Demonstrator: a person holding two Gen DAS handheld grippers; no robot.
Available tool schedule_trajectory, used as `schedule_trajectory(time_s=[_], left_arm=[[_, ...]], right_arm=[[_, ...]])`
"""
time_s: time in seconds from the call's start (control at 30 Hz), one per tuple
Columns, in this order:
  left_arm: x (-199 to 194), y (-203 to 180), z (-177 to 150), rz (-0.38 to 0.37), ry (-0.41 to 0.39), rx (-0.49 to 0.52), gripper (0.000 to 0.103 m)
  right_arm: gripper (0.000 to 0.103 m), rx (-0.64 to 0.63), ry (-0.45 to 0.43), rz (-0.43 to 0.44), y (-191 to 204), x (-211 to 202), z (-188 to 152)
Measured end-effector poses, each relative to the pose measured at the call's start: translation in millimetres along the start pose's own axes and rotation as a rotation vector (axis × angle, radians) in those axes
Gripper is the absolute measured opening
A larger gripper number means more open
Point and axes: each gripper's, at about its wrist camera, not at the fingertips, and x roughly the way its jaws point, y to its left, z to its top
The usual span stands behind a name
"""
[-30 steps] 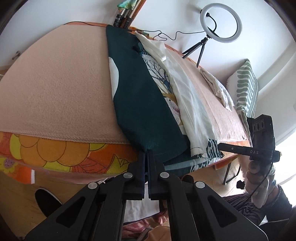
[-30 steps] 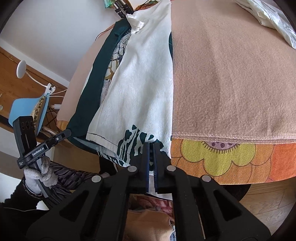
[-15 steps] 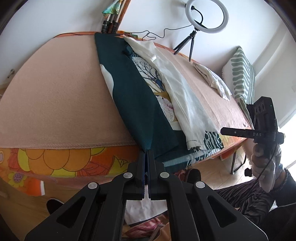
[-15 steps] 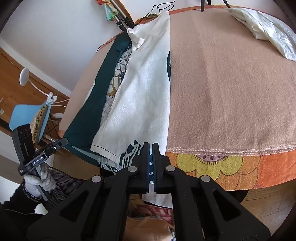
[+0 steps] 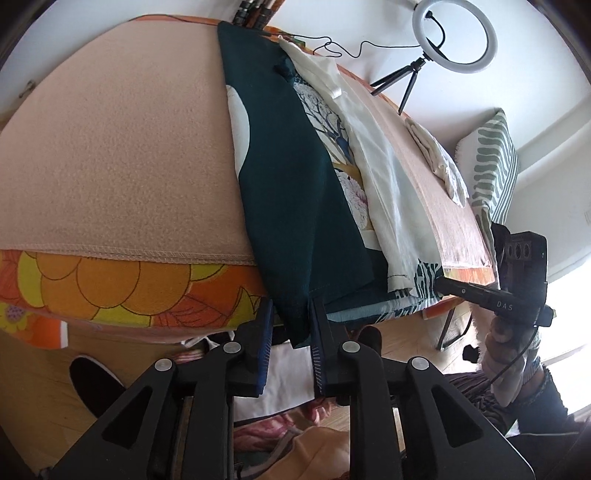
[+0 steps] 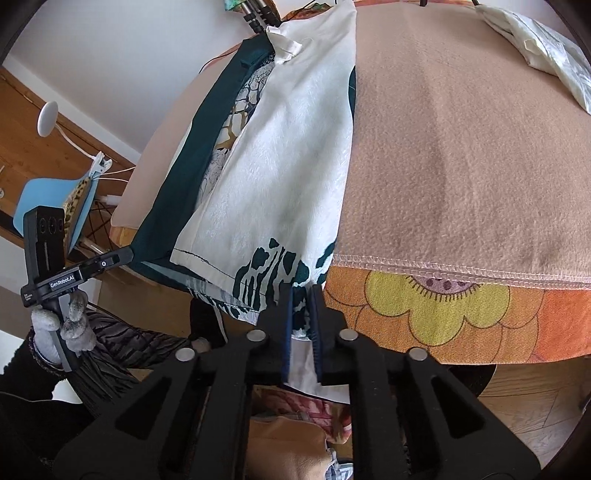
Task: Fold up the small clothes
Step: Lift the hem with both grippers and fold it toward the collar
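A long garment lies lengthwise on the table, folded inward from both sides: a dark green panel (image 5: 295, 192) on the left, a white panel (image 6: 288, 158) on the right, printed lining between. Its near hem hangs over the table edge. My left gripper (image 5: 290, 317) is open, its jaws astride the green hem corner. My right gripper (image 6: 300, 299) is open a narrower gap, with the white-and-green printed hem between its jaws. Each gripper shows in the other's view, at the hem corners (image 5: 517, 291) (image 6: 55, 273).
A peach blanket (image 6: 461, 147) covers the table over an orange floral cloth (image 5: 110, 284). A folded white garment (image 6: 546, 48) lies at the far right. A ring light (image 5: 454, 35), a striped cushion (image 5: 491, 162) and a blue chair (image 6: 55, 199) stand around the table.
Both grippers were shut half a second ago and have opened at the hem. Both have moved closer to the table edge.
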Motion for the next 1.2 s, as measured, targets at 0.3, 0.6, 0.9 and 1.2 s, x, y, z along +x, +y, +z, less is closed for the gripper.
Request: schedule_trajectory(time_s=[0.3,0.6,0.9,1.2], left_arm=[[-5,19,0,-0.058,-0.020,-0.122,0.018],[2,-3,3,-0.052,-0.052,-0.027,0.001],[-23,-12,38,-0.072,-0.139,0.006,0.001],[-21,-15,81,-0.052,-0.170,0.026,0.001]], right_arm=[[0.003,0.072,-0.067,0.080,-11,-26,4],[0.003,0.075,-0.021,0.094,-10,-13,6],[0.003,0.185,-0.095,0.191,-25,-34,30],[0.003,0.144,-0.124,0.179,-16,-37,84]])
